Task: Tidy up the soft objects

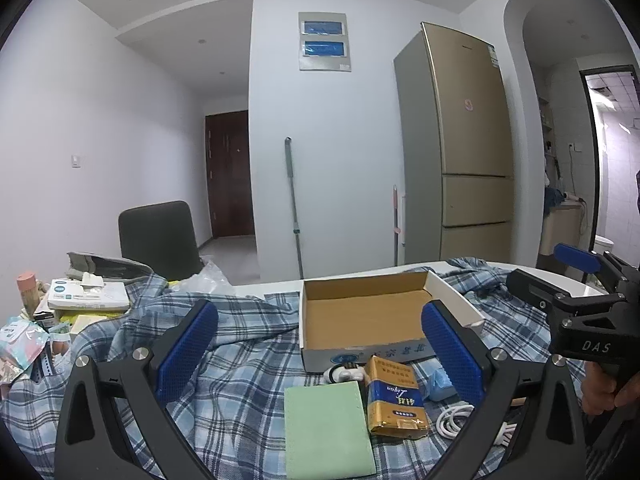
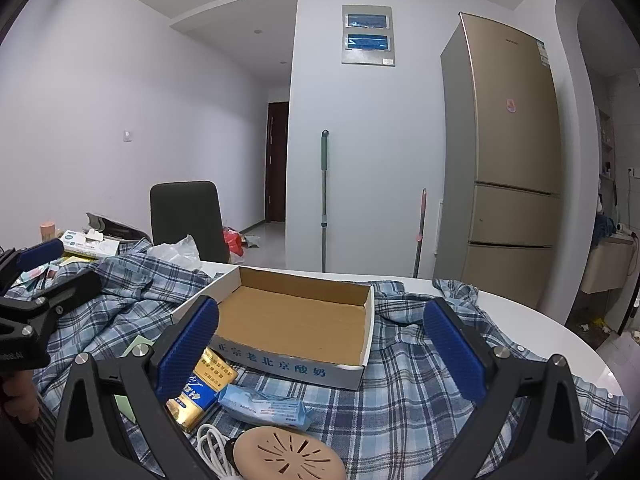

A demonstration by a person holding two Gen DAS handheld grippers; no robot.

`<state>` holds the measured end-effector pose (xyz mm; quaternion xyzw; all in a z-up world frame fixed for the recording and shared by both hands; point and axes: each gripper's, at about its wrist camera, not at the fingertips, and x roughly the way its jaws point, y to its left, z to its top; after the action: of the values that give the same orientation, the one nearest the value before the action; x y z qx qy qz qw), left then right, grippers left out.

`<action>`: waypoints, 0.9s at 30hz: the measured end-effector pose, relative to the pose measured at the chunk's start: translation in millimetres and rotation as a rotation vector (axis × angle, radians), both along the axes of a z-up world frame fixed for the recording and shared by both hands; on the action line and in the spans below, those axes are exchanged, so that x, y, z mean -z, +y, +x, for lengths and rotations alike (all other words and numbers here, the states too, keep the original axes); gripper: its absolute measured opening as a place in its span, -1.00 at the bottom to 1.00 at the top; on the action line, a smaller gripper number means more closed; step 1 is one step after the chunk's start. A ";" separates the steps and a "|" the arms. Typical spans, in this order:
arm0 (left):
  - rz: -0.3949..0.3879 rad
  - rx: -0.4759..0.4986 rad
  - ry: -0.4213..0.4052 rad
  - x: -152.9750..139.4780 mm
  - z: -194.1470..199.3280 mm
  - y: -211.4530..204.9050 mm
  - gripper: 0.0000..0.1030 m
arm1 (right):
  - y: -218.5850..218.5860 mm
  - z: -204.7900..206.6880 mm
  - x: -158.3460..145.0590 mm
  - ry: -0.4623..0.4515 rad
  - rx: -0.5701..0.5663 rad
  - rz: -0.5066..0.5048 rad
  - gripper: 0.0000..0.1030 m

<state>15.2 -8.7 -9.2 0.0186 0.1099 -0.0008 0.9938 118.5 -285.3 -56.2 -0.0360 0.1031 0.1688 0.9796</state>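
Left wrist view: left claw (image 1: 320, 354) gapes empty over green sponge (image 1: 328, 430), yellow pack (image 1: 396, 394) and cardboard box (image 1: 364, 312). Right claw (image 2: 322, 344) spreads empty above tissue packet (image 2: 266, 404) and white cable (image 2: 214, 446).

Box (image 2: 296, 320): shallow open cardboard tray, brown inside, white outside with blue print; sits flat on the plaid cloth
Green pad (image 1: 326, 428): pale green rectangle lying flat; just before the box, left of the yellow pack
Blue packet (image 2: 266, 402): soft wrapped pack, lying flat; just before the box's front wall
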 end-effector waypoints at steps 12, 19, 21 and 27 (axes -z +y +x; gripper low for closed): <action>-0.003 -0.004 -0.043 -0.4 -9.1 1.0 1.00 | -5.8 0.1 -2.5 -0.003 -0.009 0.041 0.99; -0.033 -0.001 -0.056 -12.3 -17.4 6.8 1.00 | -26.4 -8.8 -22.2 -0.044 0.027 0.126 0.99; -0.025 -0.014 -0.049 -17.4 -18.0 8.3 1.00 | -26.7 -6.5 -28.6 -0.020 0.052 0.114 0.99; -0.068 0.015 0.020 -28.7 -16.7 12.9 1.00 | -25.5 13.2 -31.1 0.252 -0.097 0.159 0.99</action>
<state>-1.5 4.3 19.5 -0.0146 0.1194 -0.0124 0.9927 131.6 -310.8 -25.0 0.0580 0.2096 0.2269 0.9493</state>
